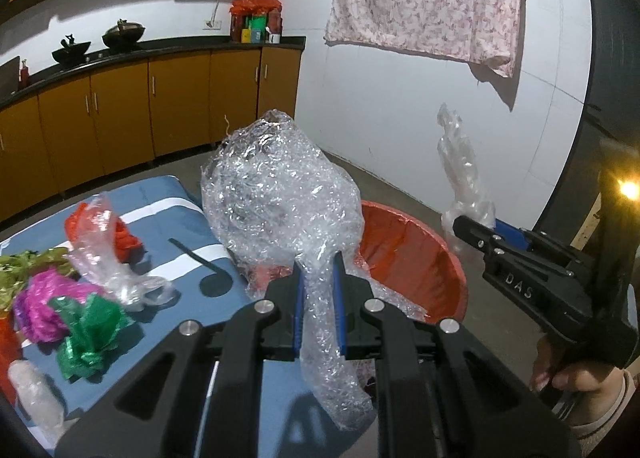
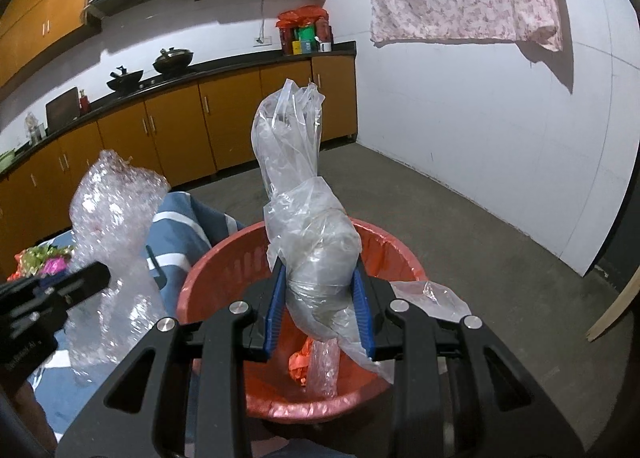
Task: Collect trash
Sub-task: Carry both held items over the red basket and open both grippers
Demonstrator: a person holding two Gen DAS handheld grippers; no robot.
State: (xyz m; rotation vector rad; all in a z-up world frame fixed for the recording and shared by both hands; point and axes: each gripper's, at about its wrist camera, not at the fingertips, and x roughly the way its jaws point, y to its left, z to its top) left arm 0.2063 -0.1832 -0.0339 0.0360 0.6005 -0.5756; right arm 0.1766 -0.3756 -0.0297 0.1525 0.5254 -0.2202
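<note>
While both grippers are loaded, the holdings run as follows. Blue-and-white striped cloth (image 1: 168, 210), covering the work surface and carrying the loose litter. Red basket (image 2: 208, 278), lined in red plastic, standing just beside the cloth's edge, with orange scraps and a clear strip lying inside. Bubble wrap wad (image 1: 280, 194), large and crumpled, its narrow tail pinched between the blue pads of the left gripper (image 1: 318, 298), jaws nearly together on it, the bulk raised near the basket rim. Clear plastic bag (image 2: 308, 226), twisted upright, clamped at its middle by the right gripper (image 2: 320, 310), jaws partly closed around it, held directly over the basket. Remaining on the cloth: red bag under clear film (image 1: 108, 234), magenta foil scrap (image 1: 44, 306), green foil scrap (image 1: 88, 334), small clear wad (image 1: 32, 390), all near one another at the left.
</note>
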